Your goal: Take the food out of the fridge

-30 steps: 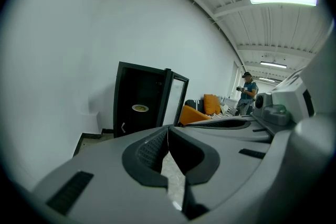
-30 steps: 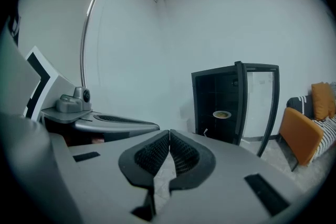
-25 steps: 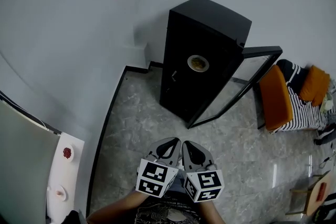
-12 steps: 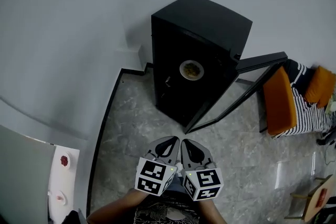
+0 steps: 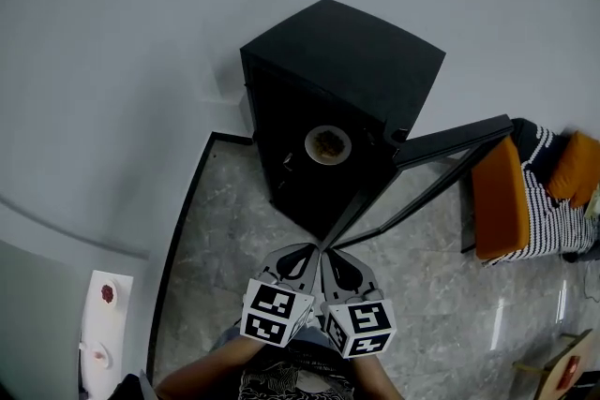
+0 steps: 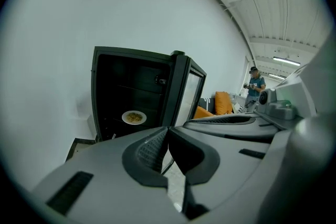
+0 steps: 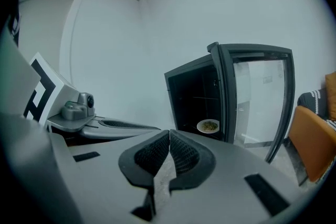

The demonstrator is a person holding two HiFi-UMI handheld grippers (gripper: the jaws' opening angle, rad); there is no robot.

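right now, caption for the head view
Shut left gripper and right gripper face an open fridge holding a plate of food

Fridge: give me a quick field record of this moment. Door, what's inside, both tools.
fridge: black, upright, interior dark
door: glass, swung wide open to the right in the head view
plate: holds food, sits inside the fridge, untouched
left tool: shut, nothing between the jaws, short of the fridge
right tool: shut, nothing between the jaws, close beside the left tool
orange seat: on the floor, right of the open door
task state: food not yet taken out
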